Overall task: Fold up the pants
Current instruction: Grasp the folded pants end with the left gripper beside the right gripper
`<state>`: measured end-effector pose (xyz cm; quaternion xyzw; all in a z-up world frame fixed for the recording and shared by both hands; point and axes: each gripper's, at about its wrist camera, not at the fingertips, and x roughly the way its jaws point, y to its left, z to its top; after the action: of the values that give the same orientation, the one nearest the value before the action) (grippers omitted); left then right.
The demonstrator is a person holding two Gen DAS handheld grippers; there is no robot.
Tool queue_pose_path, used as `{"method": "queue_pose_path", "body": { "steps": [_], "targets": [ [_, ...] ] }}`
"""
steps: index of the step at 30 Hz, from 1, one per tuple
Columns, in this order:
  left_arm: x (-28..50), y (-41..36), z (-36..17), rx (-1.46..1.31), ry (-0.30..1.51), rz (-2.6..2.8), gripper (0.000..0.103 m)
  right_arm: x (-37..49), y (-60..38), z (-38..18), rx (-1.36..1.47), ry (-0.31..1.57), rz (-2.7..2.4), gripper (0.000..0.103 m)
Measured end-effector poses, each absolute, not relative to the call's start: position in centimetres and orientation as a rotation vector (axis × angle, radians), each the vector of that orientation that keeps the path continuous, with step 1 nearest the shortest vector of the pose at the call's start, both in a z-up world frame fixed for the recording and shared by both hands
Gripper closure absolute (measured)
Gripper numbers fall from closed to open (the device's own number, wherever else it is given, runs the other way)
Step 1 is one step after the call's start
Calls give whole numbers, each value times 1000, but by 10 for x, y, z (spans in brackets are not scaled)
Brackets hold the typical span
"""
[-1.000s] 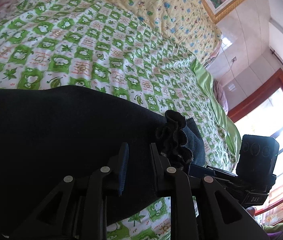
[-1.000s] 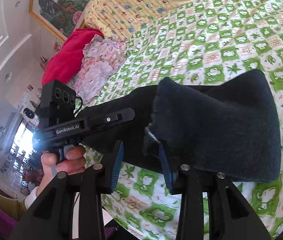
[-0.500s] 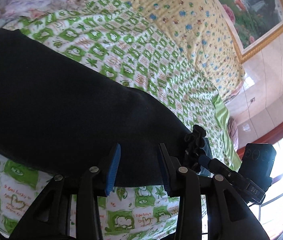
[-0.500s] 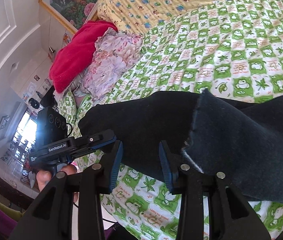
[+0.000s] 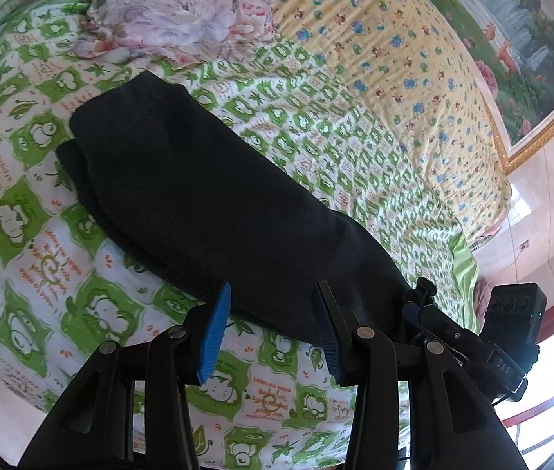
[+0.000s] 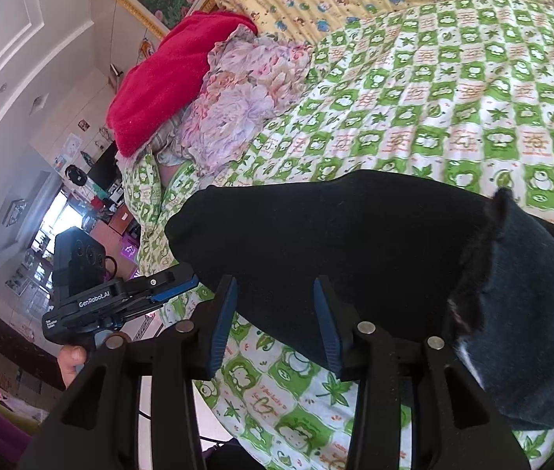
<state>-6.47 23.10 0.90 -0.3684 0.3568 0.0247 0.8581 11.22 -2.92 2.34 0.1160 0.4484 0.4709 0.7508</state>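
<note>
The dark pants (image 5: 214, 196) lie folded lengthwise on the green-and-white checked bedspread (image 5: 22, 235). In the right wrist view the pants (image 6: 355, 243) run across the middle, with the frayed hem end (image 6: 484, 274) folded over at right. My left gripper (image 5: 271, 325) is open and empty, just above the pants' near edge. My right gripper (image 6: 273, 321) is open and empty over the pants' near edge. The right gripper also shows in the left wrist view (image 5: 453, 333); the left gripper shows in the right wrist view (image 6: 151, 293).
A flowered cloth (image 6: 245, 94) and a red blanket (image 6: 171, 74) are heaped at the head of the bed. A yellow patterned quilt (image 5: 394, 51) lies beyond the pants. The bed's edge (image 6: 183, 313) is near my grippers.
Both grippers have opened wider and pulled back from the pants. The pants now lie flat on the bed, released; the left view has swung to show their whole length.
</note>
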Motion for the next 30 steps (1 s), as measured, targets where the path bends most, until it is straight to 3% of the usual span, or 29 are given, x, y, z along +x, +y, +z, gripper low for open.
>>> {"method": "queue_pose_path", "body": {
  "steps": [3,30],
  "targets": [
    [-77,239,9,-780,738,100,52,114,-16,26,235,979,1045,55],
    [-87,307,-21,-981,707,272,49,164,124,27,34,1050,1192,55]
  ]
}}
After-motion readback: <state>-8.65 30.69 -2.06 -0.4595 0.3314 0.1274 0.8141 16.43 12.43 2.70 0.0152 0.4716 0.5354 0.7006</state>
